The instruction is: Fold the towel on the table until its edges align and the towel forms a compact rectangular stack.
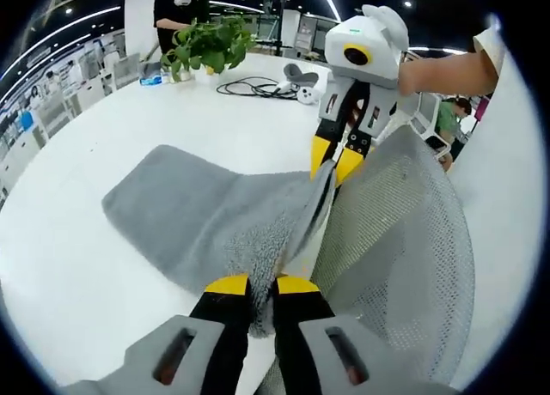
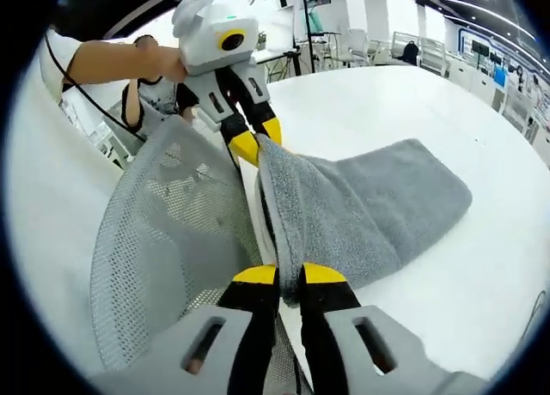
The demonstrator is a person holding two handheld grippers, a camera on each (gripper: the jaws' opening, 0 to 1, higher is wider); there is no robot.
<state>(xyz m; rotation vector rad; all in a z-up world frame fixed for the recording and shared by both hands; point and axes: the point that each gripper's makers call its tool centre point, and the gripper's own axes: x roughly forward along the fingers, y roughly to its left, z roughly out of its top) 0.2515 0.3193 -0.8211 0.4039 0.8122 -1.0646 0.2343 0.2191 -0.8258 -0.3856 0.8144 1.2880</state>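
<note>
Both pairs of yellow-tipped jaws, left gripper (image 1: pixel 262 285) and right gripper (image 2: pixel 289 275), pinch one edge of the soft grey terry towel (image 1: pixel 202 219), which sags limply across the white table (image 1: pixel 77 292), so corners look the best hold.

Towel (image 1: pixel 198 219) edge — hidden between tongs

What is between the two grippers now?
A raised edge of the grey towel stretches between the left gripper and the right gripper, both shut on it. Both views show this.
</note>
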